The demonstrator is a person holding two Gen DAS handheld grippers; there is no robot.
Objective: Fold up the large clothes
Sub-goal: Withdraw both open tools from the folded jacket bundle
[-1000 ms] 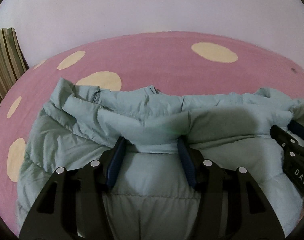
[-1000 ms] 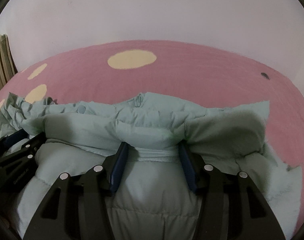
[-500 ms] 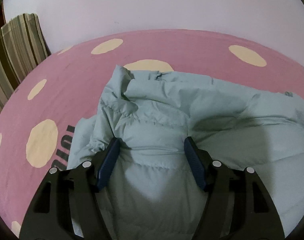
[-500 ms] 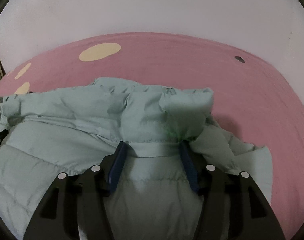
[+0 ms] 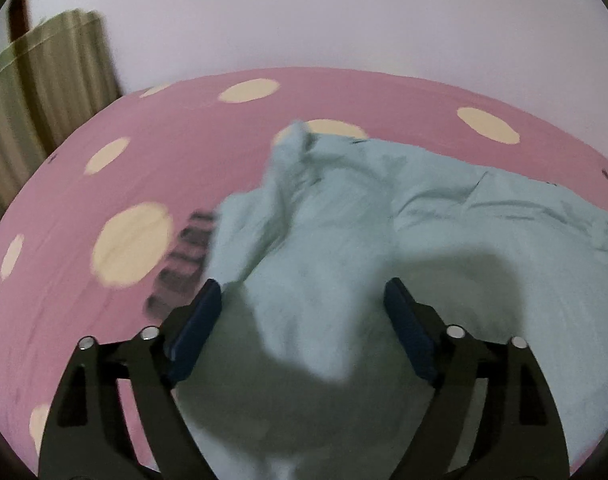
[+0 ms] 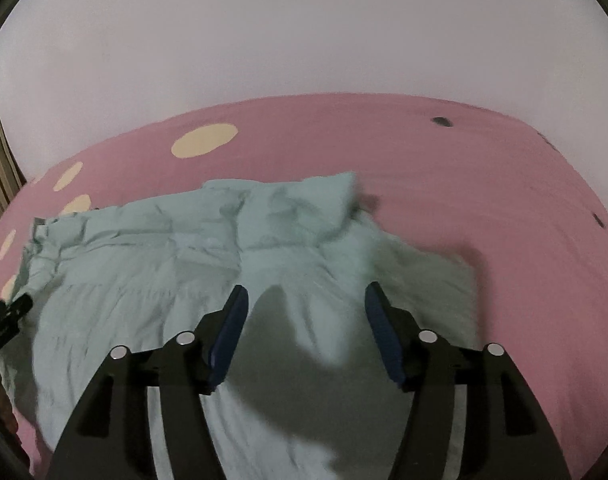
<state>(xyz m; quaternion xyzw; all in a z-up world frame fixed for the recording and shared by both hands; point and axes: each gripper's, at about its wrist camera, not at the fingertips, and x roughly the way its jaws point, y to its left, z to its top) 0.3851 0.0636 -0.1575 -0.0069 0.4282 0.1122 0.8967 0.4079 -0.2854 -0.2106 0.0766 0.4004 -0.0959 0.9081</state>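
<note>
Each camera rides a tool and looks steeply down along its fingers, close over the jacket on the bed. The left view covers the jacket's left end, the right view its right end; they share its middle, the bed and the wall beyond.

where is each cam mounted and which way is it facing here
Left wrist: sits on the left hand-held gripper, looking forward and down over the pale green padded jacket on the pink spotted bedcover; its two fingers show, jaws opening, nothing pinched.
Right wrist: sits on the right hand-held gripper, same downward look; its fingers show, jaws opening, and the left gripper's tip pokes in at the left edge.
Shared: jacket, bedcover, pale wall.
</note>
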